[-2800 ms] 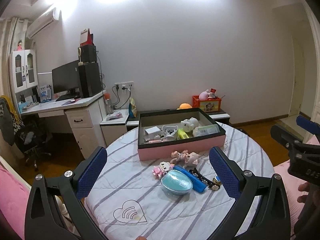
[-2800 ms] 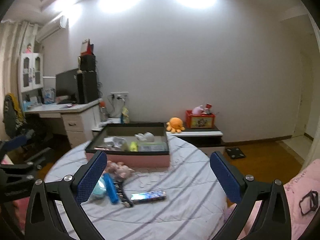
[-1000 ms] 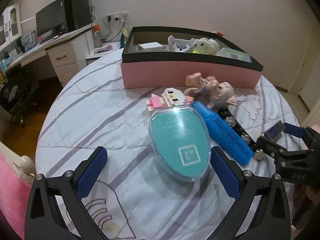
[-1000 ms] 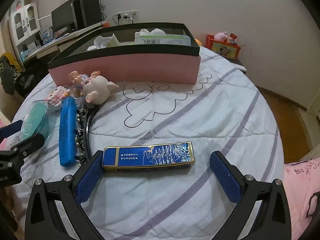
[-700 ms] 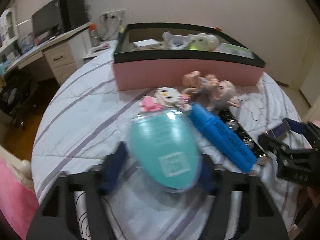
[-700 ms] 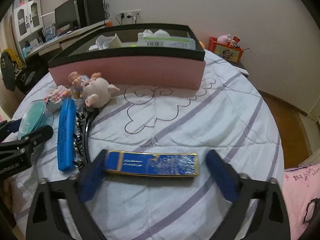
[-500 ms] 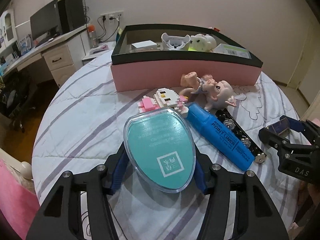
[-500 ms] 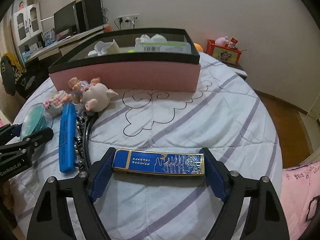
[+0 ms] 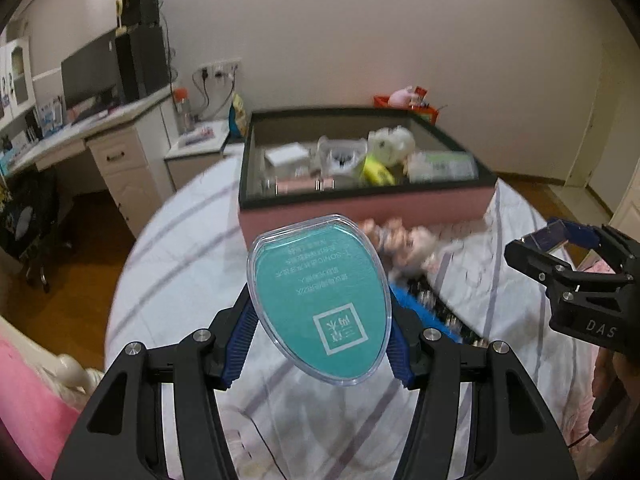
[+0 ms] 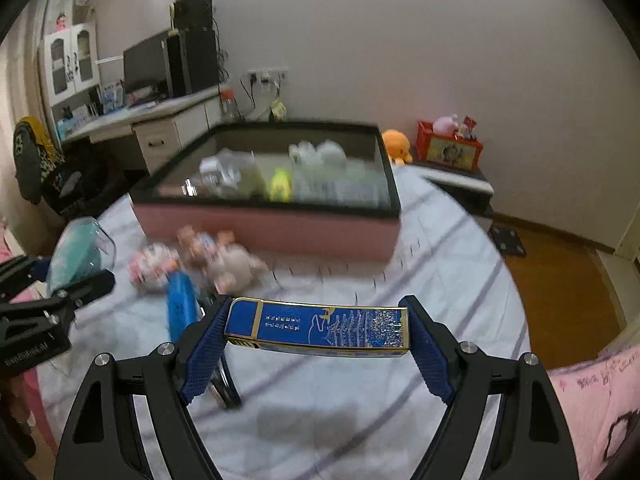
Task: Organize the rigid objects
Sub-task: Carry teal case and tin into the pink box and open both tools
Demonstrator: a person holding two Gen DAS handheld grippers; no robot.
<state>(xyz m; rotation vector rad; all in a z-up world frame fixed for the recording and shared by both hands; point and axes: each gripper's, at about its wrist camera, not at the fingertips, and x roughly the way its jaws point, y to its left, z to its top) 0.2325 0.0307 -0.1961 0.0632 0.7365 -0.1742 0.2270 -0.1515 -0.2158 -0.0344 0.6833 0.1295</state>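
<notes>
My left gripper (image 9: 320, 344) is shut on a teal oval case (image 9: 320, 300) with a clear rim and holds it above the round table (image 9: 180, 280). My right gripper (image 10: 316, 348) is shut on a flat blue box with gold trim (image 10: 320, 330), held lengthwise above the table. A pink storage box with a black rim (image 9: 360, 208) stands at the far side and holds several items; it also shows in the right wrist view (image 10: 272, 224). A piglet toy (image 10: 232, 264), a block toy (image 10: 154, 266) and a blue marker (image 10: 180, 308) lie before it.
The table has a striped white cloth. A desk with a monitor (image 9: 92, 80) stands at the left. A low stand with a red box (image 10: 448, 148) and an orange plush (image 10: 396, 144) is behind the table. Wood floor (image 10: 560, 280) lies to the right.
Both grippers closed on their objects and lifted them off the table. The teal case and the blue box are now raised, and the views tilted up toward the storage box.
</notes>
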